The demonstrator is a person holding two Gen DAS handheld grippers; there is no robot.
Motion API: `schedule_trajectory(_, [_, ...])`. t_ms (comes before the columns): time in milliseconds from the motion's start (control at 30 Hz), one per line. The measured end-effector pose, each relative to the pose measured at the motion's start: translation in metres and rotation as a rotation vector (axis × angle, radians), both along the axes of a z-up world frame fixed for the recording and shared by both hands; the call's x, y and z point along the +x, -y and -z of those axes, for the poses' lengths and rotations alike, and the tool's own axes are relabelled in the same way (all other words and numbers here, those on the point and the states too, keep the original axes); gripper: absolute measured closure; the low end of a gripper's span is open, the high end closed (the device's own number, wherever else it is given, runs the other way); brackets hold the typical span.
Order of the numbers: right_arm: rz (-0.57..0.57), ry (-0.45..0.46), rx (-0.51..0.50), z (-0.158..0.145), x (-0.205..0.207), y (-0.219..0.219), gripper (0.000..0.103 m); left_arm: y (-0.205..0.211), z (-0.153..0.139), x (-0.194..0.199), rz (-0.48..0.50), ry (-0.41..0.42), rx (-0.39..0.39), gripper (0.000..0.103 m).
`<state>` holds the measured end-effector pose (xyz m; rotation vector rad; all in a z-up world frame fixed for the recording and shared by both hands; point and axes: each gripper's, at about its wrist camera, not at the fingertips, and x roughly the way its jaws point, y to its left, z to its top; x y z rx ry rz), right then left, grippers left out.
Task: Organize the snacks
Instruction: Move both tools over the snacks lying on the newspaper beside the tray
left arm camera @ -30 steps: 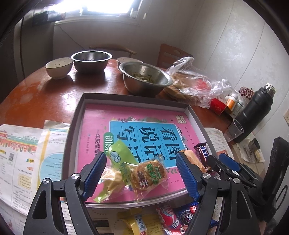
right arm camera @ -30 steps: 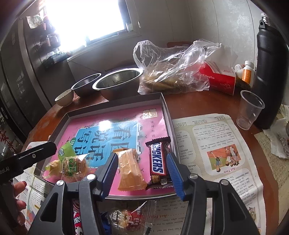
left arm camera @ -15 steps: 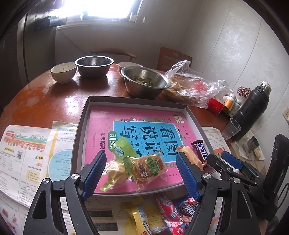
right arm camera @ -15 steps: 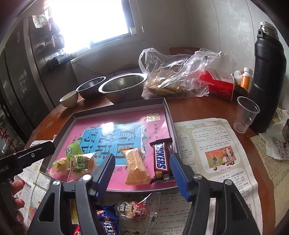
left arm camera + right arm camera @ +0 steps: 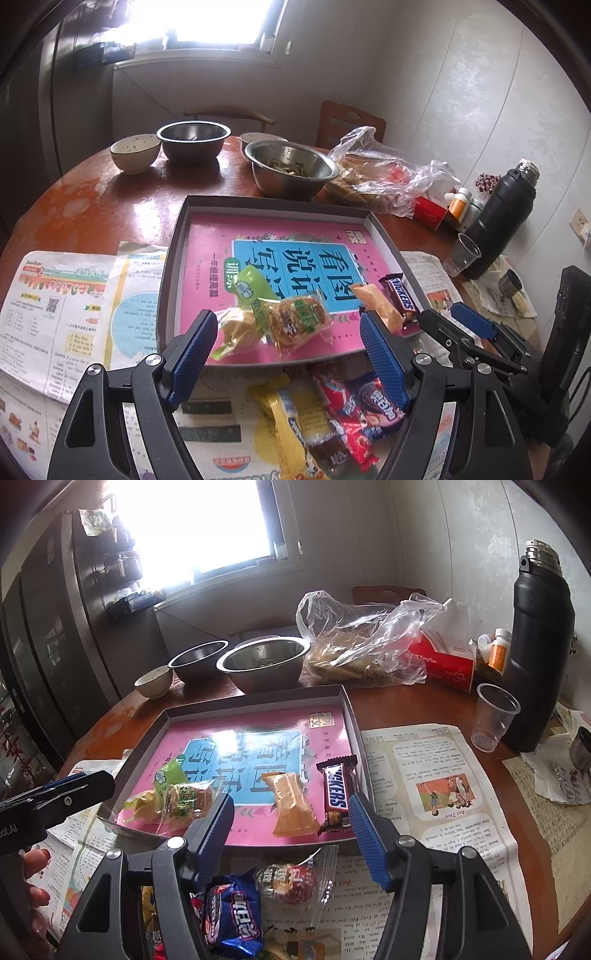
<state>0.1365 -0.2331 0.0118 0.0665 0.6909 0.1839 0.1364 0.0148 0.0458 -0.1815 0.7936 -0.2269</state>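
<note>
Hovering over a round reddish-brown wooden table, my left gripper stands with its blue-padded jaws wide apart and nothing between the pads. My right gripper is likewise empty; its jaws have just been opening, and no snack sits between them. Ahead of both lies a shallow grey cardboard tray lined with a pink and blue printed booklet. Four snacks rest along its near edge: a green-and-yellow wrapped sweet, a clear-wrapped round biscuit with a green label touching it, an orange foil-wrapped wafer and a brown Snickers bar just beside the tray's right wall. Outside the tray, on sheets of printed newspaper below my fingers, more snacks lie loose: a yellow wrapped bar, a red packet, a blue biscuit packet and a clear-wrapped red sweet. Farther back stand two stainless steel bowls, a small cream ceramic bowl, a crumpled clear plastic bag, a clear plastic cup and a tall black vacuum flask.
</note>
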Motion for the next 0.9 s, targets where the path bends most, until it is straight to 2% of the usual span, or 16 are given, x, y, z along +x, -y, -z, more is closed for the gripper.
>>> schedule_trajectory(900, [0.001,0.024,0.028,-0.001,-0.059,0.014,0.038,-0.004,0.002,-0.058,-0.014,0.010,0.025,0.022])
